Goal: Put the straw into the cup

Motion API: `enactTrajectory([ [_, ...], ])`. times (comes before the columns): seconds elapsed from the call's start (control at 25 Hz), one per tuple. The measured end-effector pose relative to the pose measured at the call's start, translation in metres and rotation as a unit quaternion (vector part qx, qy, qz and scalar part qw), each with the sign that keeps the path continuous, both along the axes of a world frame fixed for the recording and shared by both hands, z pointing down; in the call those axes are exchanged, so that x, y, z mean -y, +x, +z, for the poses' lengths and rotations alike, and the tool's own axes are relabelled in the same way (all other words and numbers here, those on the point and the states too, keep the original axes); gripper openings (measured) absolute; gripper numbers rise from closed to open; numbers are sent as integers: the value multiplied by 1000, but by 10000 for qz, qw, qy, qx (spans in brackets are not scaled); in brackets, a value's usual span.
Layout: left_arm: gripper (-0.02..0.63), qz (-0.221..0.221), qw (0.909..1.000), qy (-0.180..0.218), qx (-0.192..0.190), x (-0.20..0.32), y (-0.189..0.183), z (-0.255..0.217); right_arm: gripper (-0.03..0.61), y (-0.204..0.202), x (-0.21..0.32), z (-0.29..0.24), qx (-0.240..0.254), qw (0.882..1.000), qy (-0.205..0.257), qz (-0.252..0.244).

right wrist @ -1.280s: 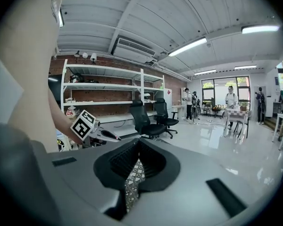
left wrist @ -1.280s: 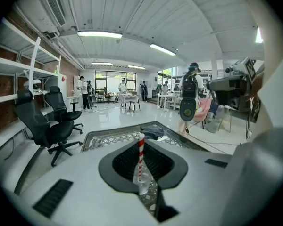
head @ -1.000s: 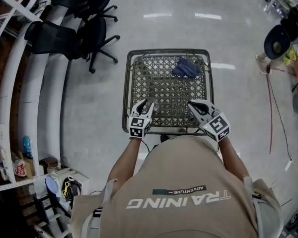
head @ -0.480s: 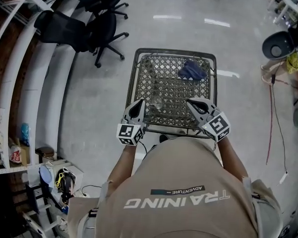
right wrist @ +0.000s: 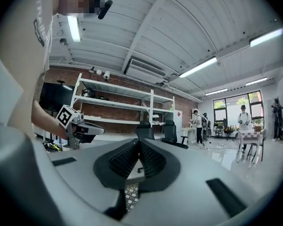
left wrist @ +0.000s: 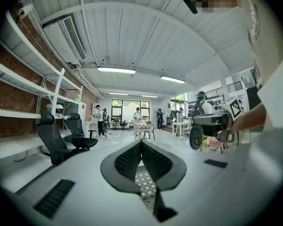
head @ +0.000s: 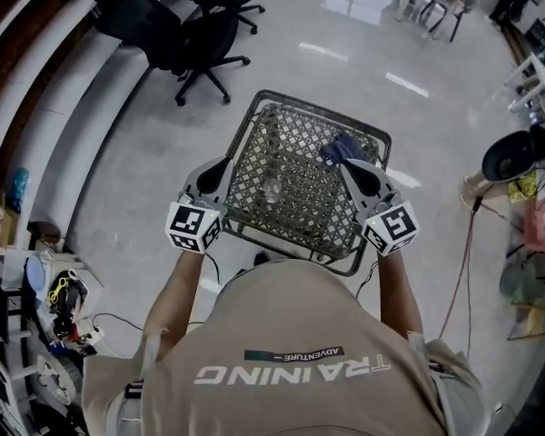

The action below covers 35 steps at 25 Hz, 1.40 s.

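Observation:
A clear cup [head: 272, 192] stands on the lattice-top table [head: 245, 134] in the head view. I cannot make out a straw in any view. My left gripper [head: 224, 163] is held level off the table's left edge, its jaws shut with nothing between them [left wrist: 141, 141]. My right gripper [head: 340, 164] is held level over the table's right side, its jaws also meeting at the tips with nothing in them [right wrist: 139, 141]. Each gripper view shows the other gripper off to the side: the right gripper [left wrist: 212, 121] and the left gripper [right wrist: 82, 128].
A blue cloth [head: 343, 148] lies at the table's far right. Black office chairs [head: 177, 25] stand at the upper left by curved white shelving [head: 36, 153]. A round black fan [head: 507, 157] and a floor cable [head: 459, 271] are at the right. People stand far off [left wrist: 100, 119].
Both grippers have risen from the table's near edge and spread apart. The left jaws went from open to shut. The head view has tilted and the table sits at an angle.

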State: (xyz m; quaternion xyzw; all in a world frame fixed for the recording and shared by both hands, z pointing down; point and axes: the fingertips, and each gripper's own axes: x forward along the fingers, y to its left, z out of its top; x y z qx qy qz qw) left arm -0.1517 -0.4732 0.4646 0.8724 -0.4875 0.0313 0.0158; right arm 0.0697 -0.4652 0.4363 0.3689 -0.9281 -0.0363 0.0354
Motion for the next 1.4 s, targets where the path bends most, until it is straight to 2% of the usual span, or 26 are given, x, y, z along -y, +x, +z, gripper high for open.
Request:
enactTrajectory([
  [0.12,17,-93,9998,105,122,9,-10,-15,18,-10,13,-10,135,9999,84,10],
  [0.36,17,-156,9994,288,128,22,-12,-36,17,-21,32,-19,48,10000,69,-8],
  [0.8,17,49,9999,129,44,16,-3,-19,17,-15,21,-2,-84,9998,-183,23],
  [1.04,17,19,10000,64,-24,13,-3,-13,17,-16,10,12,-178,9991,-367,-145],
  [1.4,17,-89,9999,62,-43,5,-1,-13,17,-12,7,17,-301,9985,-393,-243],
])
